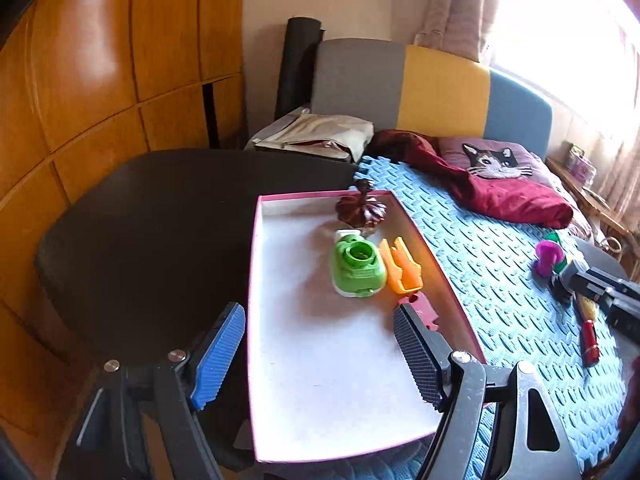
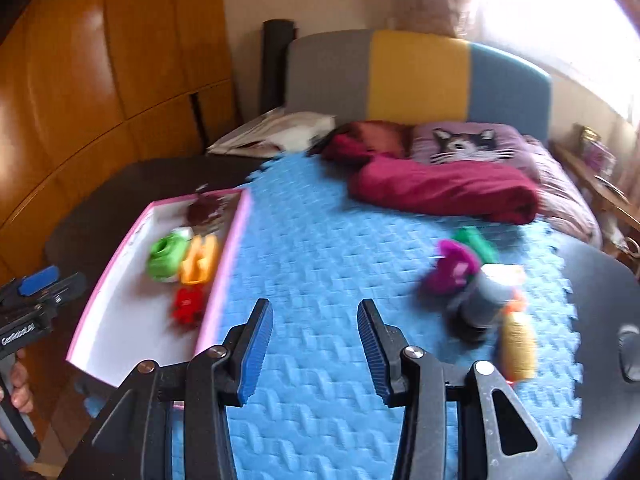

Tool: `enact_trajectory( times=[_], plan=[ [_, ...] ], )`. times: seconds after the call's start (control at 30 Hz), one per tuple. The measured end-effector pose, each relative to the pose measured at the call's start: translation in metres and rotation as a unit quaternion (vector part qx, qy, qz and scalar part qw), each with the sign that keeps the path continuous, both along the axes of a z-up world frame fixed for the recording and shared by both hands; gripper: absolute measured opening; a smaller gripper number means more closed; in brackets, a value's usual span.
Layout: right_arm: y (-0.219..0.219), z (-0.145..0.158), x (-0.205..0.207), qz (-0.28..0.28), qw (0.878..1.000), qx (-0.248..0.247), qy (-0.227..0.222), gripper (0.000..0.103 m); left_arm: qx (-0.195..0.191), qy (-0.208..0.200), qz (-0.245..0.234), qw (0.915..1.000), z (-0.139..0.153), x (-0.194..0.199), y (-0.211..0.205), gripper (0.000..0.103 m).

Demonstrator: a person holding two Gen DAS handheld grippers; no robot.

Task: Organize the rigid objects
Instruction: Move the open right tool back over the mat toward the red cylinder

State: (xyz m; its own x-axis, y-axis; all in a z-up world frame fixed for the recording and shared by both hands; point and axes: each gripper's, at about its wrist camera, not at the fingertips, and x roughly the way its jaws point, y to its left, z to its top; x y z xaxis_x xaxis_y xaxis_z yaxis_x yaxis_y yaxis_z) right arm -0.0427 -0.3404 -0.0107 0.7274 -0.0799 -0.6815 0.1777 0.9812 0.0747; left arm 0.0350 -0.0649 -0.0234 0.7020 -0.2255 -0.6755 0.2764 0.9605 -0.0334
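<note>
A pink-rimmed white tray (image 1: 320, 360) (image 2: 120, 312) lies on the left of the blue foam mat (image 2: 320, 248). In it are a green toy (image 1: 357, 268) (image 2: 166, 256), an orange piece (image 1: 400, 268) (image 2: 199, 261), a dark brown piece (image 1: 360, 208) (image 2: 204, 210) and a red piece (image 1: 424, 310) (image 2: 187, 304). My left gripper (image 1: 320, 356) is open and empty over the tray's near part. My right gripper (image 2: 316, 348) is open and empty above the mat. To its right lie a purple toy (image 2: 450, 266) (image 1: 549, 257), a green piece (image 2: 476, 240), a grey-black object (image 2: 484, 300) and a yellow-red object (image 2: 516, 344) (image 1: 588, 332).
A dark round table (image 1: 152, 232) stands left of the tray. A maroon blanket (image 2: 444, 188) and cat pillow (image 2: 466, 142) lie at the bed's head. A wooden wardrobe (image 1: 100, 60) fills the left. A dark round surface (image 2: 600, 300) sits at the right.
</note>
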Motion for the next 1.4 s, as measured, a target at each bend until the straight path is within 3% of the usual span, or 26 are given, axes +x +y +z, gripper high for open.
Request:
enact_trajectory(
  times=[0.27, 0.4, 0.5, 0.57, 0.77, 1.0, 1.4],
  plan=[
    [-0.076, 0.001, -0.036, -0.105, 0.994, -0.003, -0.014, 0.045, 0.01, -0.003, -0.033, 0.9994, 0.002, -0.01, -0.025, 0.078],
    [-0.114, -0.012, -0.056, -0.167, 0.986, -0.012, -0.01, 0.045, 0.017, 0.0, -0.052, 0.9985, 0.002, -0.014, -0.039, 0.078],
    [-0.141, -0.028, -0.067, -0.222, 0.975, 0.021, 0.005, 0.045, 0.023, 0.001, -0.065, 0.9976, 0.002, -0.017, -0.05, 0.078],
    [-0.16, -0.033, -0.073, -0.25, 0.966, 0.072, -0.001, 0.045, 0.027, 0.005, -0.075, 0.9968, 0.001, -0.018, -0.059, 0.078],
    [-0.18, -0.04, -0.082, -0.273, 0.954, 0.126, -0.002, 0.045, 0.029, 0.019, -0.104, 0.994, -0.004, -0.02, -0.082, 0.078],
    [-0.182, -0.044, -0.082, -0.284, 0.95, 0.129, 0.008, 0.045, 0.032, 0.02, -0.131, 0.9907, -0.005, -0.022, -0.105, 0.078],
    [-0.203, -0.057, -0.094, -0.323, 0.928, 0.184, 0.014, 0.045, 0.027, 0.032, -0.204, 0.978, -0.004, -0.023, -0.171, 0.078]
  ],
)
